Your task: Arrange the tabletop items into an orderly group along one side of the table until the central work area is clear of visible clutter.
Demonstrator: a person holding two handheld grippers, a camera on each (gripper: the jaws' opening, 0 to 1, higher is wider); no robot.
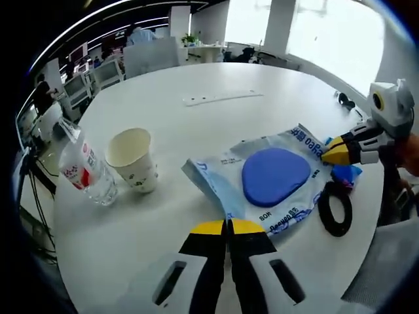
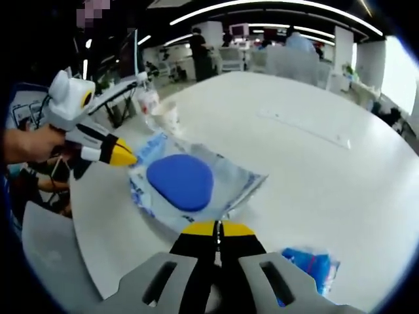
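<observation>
In the left gripper view the left gripper [image 1: 228, 227] is resting at bottom centre with jaws pressed together, just below the plastic packet [image 1: 265, 178] lying mid-frame on the table [image 1: 196, 78], while the right gripper [image 1: 335, 152], jaws likewise pressed together, is reaching in from the right edge to the packet's far corner.

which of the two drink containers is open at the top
The paper cup, standing upright with its mouth open. The plastic water bottle beside it is clear, with a red label, and leans away from the cup.
</observation>
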